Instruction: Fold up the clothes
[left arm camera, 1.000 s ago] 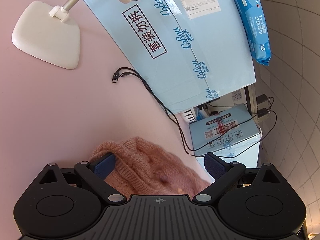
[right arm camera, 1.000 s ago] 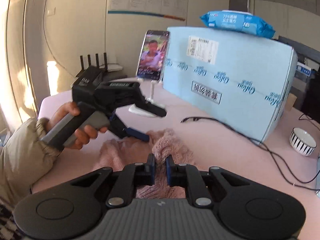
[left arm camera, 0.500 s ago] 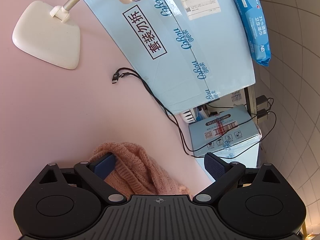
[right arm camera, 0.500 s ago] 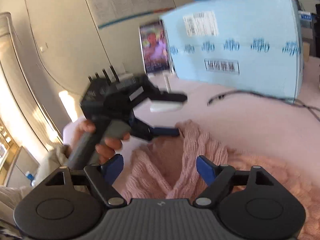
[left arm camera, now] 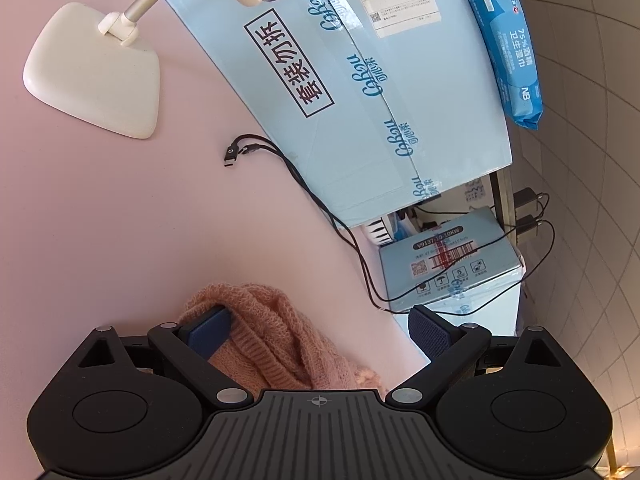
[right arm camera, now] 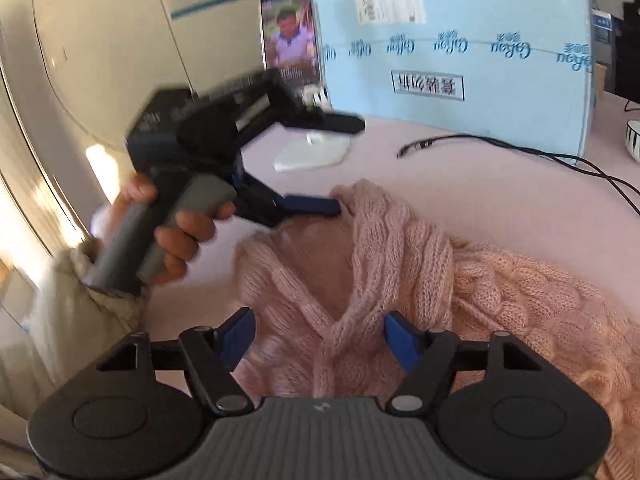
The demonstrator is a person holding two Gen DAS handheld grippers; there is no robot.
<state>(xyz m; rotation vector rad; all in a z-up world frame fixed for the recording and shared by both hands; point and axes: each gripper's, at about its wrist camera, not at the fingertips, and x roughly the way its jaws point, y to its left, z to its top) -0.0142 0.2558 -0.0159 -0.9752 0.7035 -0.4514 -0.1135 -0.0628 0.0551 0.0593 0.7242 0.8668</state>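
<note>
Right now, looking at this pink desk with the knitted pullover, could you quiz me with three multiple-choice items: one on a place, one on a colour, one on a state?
1. Where does the blue packet of wipes lie?
A on the large light-blue cardboard box
B on the desk
C on the pullover

2. What colour is the knitted pullover?
A grey
B pink
C green

3. How do the right gripper's jaws stand?
A shut on the cable
B clamped on the lamp
C apart

Answers: 1 A, the packet rests along the box's top edge. 2 B, the wool is pink in both views. 3 C, the blue pads stand wide with loose knit between them.
</note>
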